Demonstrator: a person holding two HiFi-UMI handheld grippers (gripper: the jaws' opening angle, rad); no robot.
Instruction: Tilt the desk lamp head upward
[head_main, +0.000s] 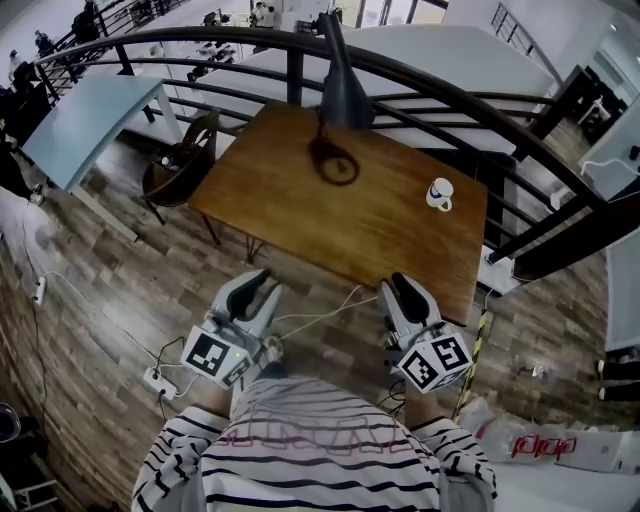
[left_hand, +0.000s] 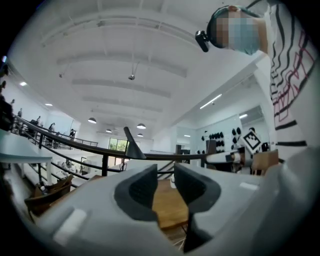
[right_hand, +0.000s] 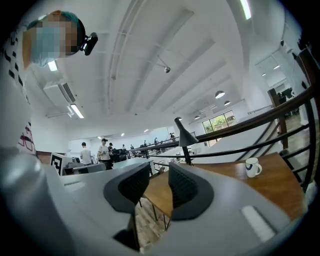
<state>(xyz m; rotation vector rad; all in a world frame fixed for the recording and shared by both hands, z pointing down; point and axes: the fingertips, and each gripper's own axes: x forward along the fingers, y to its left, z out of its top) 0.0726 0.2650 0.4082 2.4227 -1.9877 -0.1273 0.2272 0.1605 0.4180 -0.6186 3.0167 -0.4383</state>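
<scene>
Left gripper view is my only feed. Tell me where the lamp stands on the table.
Observer: The lamp stands on a round base near the table's far edge, just in front of the railing.
Operator: Report the right claw.
Observer: The right gripper's claw is apart, with nothing in it.
Operator: Say where both grippers are.
Observer: The left gripper and the right are short of the table's near edge, over the floor, close to the person's striped shirt.
</scene>
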